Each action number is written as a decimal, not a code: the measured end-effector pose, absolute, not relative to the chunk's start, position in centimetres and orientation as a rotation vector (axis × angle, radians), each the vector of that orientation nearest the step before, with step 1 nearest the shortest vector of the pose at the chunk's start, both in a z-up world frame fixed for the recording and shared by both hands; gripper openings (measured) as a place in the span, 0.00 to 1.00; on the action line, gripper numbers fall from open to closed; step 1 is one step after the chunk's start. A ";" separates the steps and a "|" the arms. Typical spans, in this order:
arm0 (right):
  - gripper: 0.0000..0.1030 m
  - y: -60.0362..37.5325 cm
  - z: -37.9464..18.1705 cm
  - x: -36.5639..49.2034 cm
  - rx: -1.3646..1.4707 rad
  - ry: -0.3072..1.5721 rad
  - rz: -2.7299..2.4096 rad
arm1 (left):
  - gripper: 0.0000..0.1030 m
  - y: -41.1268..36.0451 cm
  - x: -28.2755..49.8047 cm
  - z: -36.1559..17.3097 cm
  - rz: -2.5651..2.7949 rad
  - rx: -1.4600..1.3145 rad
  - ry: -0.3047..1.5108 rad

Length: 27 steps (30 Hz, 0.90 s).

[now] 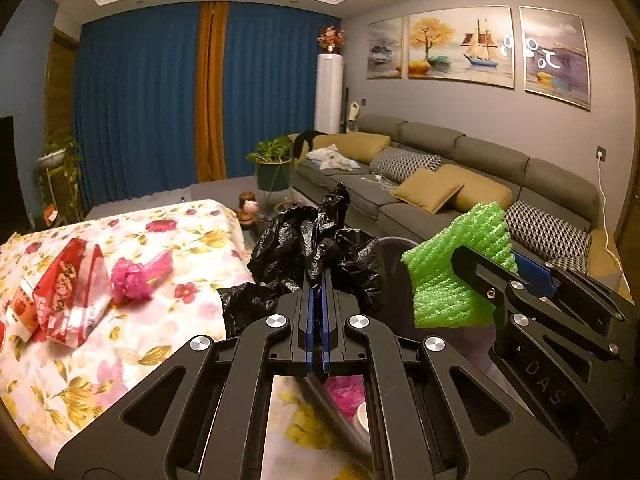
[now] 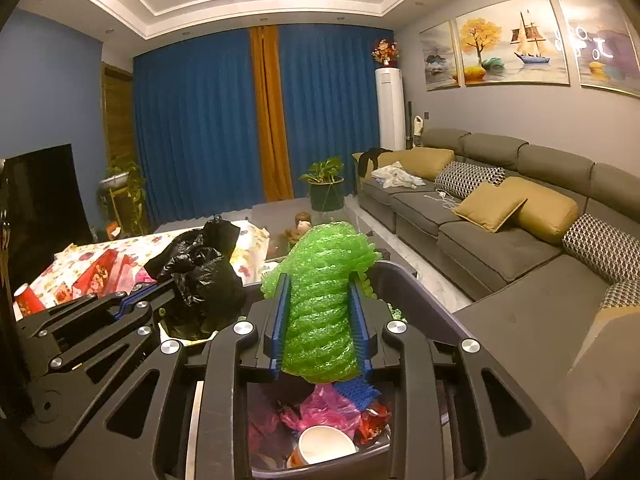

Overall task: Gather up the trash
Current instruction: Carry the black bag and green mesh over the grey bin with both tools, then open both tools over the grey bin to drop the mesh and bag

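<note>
The left gripper (image 1: 319,280) is clamped on a crumpled black plastic bag (image 1: 316,244); to its right, the right gripper (image 2: 320,300) holds a green foam sheet (image 2: 322,300) between its pads above the trash bin (image 2: 424,300), beside the floral-clothed table (image 1: 132,360)

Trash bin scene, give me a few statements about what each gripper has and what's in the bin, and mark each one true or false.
1. The left gripper holds a black bag. True.
2. The green foam lies on the sofa. False: it sits between the right gripper's jaws, above the bin.
3. The bin holds a paper cup. True.
4. The table is bare. False: red packets and a pink bag lie on it.
</note>
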State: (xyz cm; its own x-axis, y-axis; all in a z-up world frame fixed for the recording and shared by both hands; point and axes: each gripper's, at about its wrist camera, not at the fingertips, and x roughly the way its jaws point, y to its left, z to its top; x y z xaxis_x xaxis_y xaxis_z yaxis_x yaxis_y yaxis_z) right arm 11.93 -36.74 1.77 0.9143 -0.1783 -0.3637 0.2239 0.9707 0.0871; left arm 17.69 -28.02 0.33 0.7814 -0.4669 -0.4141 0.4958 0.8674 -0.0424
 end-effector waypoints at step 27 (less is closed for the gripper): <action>0.32 -37.5 0.9 13.4 0.148 0.371 -0.236 | 0.02 -30.2 19.6 -2.0 -0.555 0.081 0.482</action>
